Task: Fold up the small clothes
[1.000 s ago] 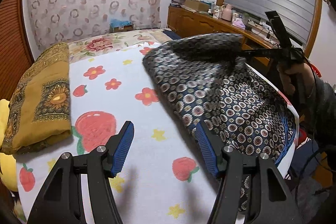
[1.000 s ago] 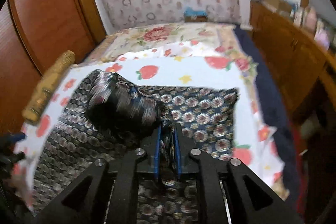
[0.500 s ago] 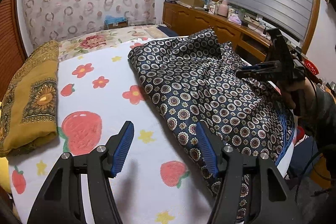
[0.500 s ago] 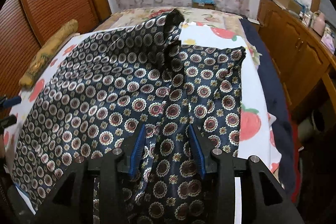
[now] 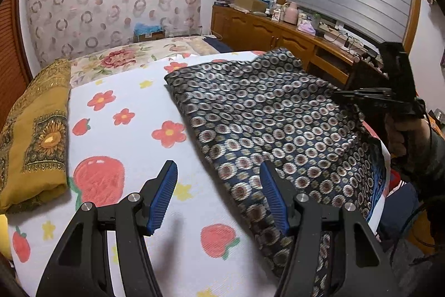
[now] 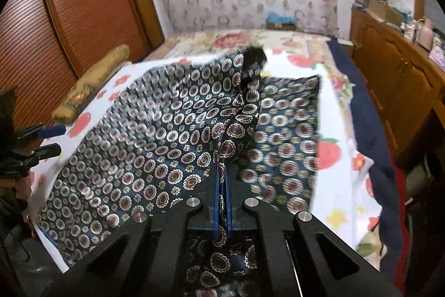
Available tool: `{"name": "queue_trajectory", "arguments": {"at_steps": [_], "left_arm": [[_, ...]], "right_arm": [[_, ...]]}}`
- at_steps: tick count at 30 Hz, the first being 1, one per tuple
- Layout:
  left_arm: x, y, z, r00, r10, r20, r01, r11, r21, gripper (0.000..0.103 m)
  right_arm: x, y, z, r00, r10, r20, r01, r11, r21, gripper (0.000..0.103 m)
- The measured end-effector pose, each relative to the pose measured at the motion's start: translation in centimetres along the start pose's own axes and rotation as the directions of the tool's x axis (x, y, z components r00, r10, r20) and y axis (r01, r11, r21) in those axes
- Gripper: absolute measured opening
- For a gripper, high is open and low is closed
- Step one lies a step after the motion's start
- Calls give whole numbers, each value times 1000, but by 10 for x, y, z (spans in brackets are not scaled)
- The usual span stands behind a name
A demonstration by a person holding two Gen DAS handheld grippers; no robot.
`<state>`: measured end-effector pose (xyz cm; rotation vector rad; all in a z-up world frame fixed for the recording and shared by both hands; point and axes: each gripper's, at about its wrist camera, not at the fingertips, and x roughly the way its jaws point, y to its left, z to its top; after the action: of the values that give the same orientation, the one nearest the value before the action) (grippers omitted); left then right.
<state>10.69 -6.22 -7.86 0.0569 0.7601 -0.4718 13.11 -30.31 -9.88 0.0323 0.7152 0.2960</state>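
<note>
Cloth (image 6: pixel 172 146) fills your right view, pinched at lower centre by right gripper (image 6: pixel 221 196); left gripper (image 5: pixel 218 195) gapes empty, cloth's edge under its right jaw.

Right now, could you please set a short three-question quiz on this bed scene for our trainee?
1. True or false: the right gripper is shut on the navy medallion-print cloth.
2. Which holds nothing between its jaws: (a) the left gripper, (b) the right gripper?
3. What lies folded along the bed's edge, apart from the navy cloth, on the strawberry-print sheet?

Key
1. True: a pinched fold of the cloth sits between its closed blue pads.
2. (a): it hovers open over the sheet and the cloth's edge.
3. A mustard sunflower-print cloth.
</note>
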Motion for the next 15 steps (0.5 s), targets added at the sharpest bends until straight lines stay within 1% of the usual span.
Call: {"name": "queue_trajectory", "arguments": {"at_steps": [3,5,6,7,8,9,11,13,15], "left_arm": [[1,-1,1,1000,-5,2,5,1000,0,62],[3,-2,3,1000,-16,6,16,1000,-3,62],[4,-2,3,1000,-24,7,24,1000,-6,63],[5,-2,5,999,-32,8,32,999,-10,70],[6,-2,7,999,-40,12,41,999,-16,75],[7,-2,8,999,-47,19,47,999,-19,83],[8,-4,11,999,-39,29,40,999,-12,84],[9,-8,13,999,-18,32,18,1000,-6,88],[10,-9,16,999,-15,37,16,1000,-9,88]], "right_arm": [[-10,-9,-10,999,-41,-17,41,999,11,3],[-8,-14,-17,997,-54,-64,54,999,1,3],[-6,-14,-20,994,-75,-78,75,997,-9,3],[-8,-12,-19,993,-87,-77,86,996,-13,4],[-9,-12,-18,994,-84,-72,84,996,-13,9],[-11,-11,-15,994,-93,-60,92,996,-18,10],[-12,-8,-5,991,-127,-37,126,992,-26,23],[-11,-7,9,993,-118,-11,117,993,-28,28],[0,-8,25,993,-122,2,122,992,-33,33]]}}
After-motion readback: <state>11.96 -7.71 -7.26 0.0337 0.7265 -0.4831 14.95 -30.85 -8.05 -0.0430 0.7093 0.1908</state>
